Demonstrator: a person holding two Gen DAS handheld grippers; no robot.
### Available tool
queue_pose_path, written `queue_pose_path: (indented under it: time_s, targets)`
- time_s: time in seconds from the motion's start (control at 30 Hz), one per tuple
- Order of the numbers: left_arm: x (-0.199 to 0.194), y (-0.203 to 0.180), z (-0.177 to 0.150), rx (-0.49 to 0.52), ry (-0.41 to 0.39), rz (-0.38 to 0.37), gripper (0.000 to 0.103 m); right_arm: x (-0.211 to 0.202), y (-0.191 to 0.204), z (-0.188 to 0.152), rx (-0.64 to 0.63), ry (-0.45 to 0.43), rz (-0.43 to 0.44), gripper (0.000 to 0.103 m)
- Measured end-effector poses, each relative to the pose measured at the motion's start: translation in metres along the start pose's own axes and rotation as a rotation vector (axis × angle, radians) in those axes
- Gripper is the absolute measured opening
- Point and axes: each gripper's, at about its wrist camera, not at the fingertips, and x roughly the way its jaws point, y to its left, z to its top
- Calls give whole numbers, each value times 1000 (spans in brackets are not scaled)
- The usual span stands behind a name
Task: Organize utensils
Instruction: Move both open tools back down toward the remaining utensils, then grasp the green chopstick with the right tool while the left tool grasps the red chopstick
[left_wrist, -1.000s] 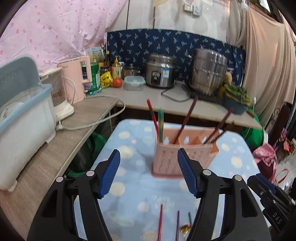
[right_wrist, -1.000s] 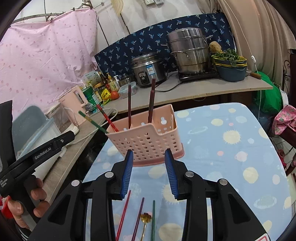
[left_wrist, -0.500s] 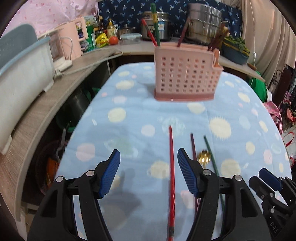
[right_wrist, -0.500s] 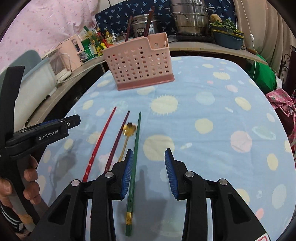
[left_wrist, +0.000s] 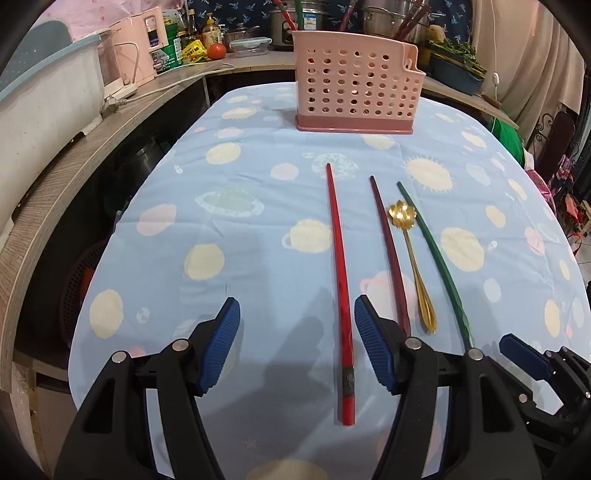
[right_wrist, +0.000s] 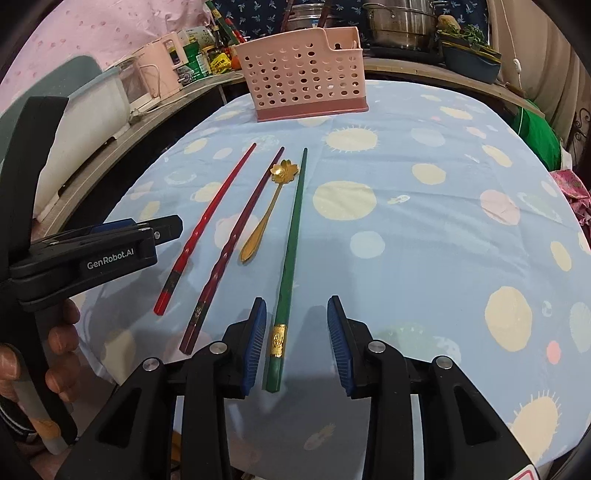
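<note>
Both the left gripper and right gripper hang released over the table's near edge. Red chopstick, maroon chopstick, spoon and green chopstick lie side by side; the holder stands at the far edge.

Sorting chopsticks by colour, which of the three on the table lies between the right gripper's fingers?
The green chopstick, rightmost of the three, beside the gold spoon.

The lower lengths of the chopsticks in the pink caddy are concealed by its perforated wall; their tips are cropped by the top edge.
</note>
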Motion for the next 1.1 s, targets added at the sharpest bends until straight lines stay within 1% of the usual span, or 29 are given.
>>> queue_pose_path:
  time_s: [0.13,0.47,0.63,0.73,0.83,0.93,1.0,1.07,1.1]
  targets:
    - [-2,0,-10,-6,12,-10,61,0,2,-6,0,9,6,26]
    - [-1,-4,-29,14,42,-32,61,-1,3,-11,-3,-1,-8,17]
    - [0,-3,-35,11,55,-41,60,-1,3,-11,-6,-5,-16,14]
    - [0,-4,-37,18,52,-35,58,-1,3,-12,-10,-9,-20,13]
    - [-1,-4,-37,22,47,-37,51,-1,4,-13,-18,-13,-27,12]
    - [-2,-5,-38,24,41,-40,42,-1,4,-13,-20,-14,-29,12]
    - [-4,-6,-38,31,37,-44,32,-1,4,-13,-20,-14,-29,12]
    - [-4,-7,-39,36,34,-50,27,-1,4,-13,-21,-15,-29,12]
    - [-5,-7,-39,38,33,-53,22,-1,4,-13,-21,-14,-29,12]
